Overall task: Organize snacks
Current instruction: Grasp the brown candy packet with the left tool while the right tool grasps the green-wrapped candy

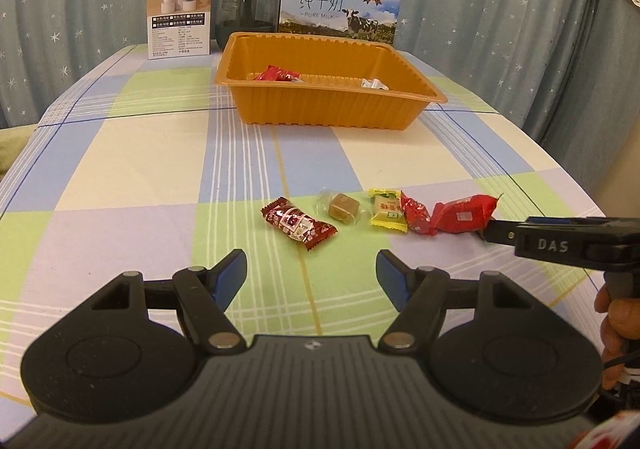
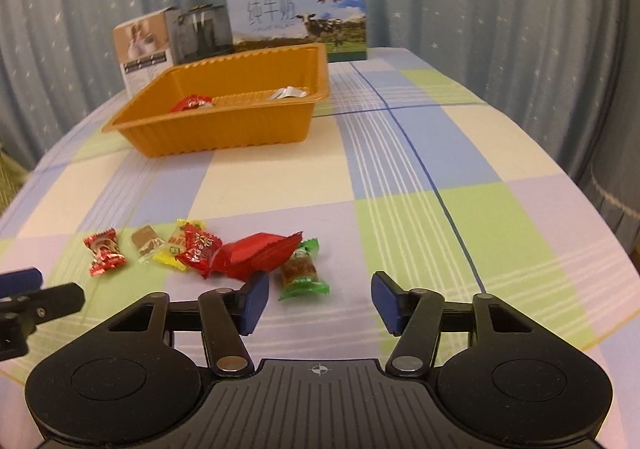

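An orange tray (image 1: 332, 109) (image 2: 224, 129) stands on the checked tablecloth and holds a red snack (image 1: 276, 74) (image 2: 190, 104) and a silver one (image 1: 374, 84) (image 2: 288, 92). Several wrapped snacks lie in a row nearer me: a dark red one (image 1: 298, 224) (image 2: 104, 251), a brown one in clear wrap (image 1: 340, 206) (image 2: 147, 243), a yellow one (image 1: 386, 212) (image 2: 174, 245), a small red one (image 1: 416, 215) (image 2: 200, 249), a large red packet (image 1: 464, 214) (image 2: 260, 253) and a green one (image 2: 302, 271). My left gripper (image 1: 311, 271) is open just before the dark red snack. My right gripper (image 2: 318, 299) is open just short of the green snack, which lies close to its left finger.
At the table's far end stand a humidifier box (image 1: 180, 15) (image 2: 144, 49), a dark glass vessel (image 1: 245, 9) (image 2: 204, 33) and a pure milk carton (image 1: 340, 1) (image 2: 298, 15). Star-patterned curtains hang behind. The table edge falls away left and right.
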`<control>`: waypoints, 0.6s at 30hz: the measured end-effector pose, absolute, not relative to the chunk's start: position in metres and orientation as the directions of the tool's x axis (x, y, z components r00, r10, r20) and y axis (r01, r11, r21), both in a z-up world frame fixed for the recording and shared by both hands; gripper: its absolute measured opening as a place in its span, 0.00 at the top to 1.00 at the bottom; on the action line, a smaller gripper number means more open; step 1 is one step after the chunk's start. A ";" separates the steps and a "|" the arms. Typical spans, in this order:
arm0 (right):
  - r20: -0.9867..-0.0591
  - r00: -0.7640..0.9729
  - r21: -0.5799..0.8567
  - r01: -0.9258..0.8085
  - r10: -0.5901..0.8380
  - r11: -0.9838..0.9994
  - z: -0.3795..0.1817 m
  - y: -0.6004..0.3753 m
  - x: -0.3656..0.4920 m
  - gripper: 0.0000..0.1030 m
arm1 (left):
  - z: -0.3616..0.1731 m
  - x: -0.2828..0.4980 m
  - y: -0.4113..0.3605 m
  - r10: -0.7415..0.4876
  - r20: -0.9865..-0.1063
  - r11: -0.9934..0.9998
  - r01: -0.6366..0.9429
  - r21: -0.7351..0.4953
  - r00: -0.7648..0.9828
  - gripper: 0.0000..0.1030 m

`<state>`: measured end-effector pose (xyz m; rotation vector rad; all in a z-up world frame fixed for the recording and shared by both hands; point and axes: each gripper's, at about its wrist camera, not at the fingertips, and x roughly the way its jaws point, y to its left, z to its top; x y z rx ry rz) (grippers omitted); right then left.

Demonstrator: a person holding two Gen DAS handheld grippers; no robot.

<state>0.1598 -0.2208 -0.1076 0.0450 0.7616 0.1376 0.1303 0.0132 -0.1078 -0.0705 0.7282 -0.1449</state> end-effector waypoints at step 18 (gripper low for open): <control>-0.692 0.710 0.030 -0.148 0.127 0.989 -0.118 -0.205 0.170 0.74 | -0.117 0.145 0.006 -0.153 -0.668 0.988 0.106 -0.111 0.728 0.33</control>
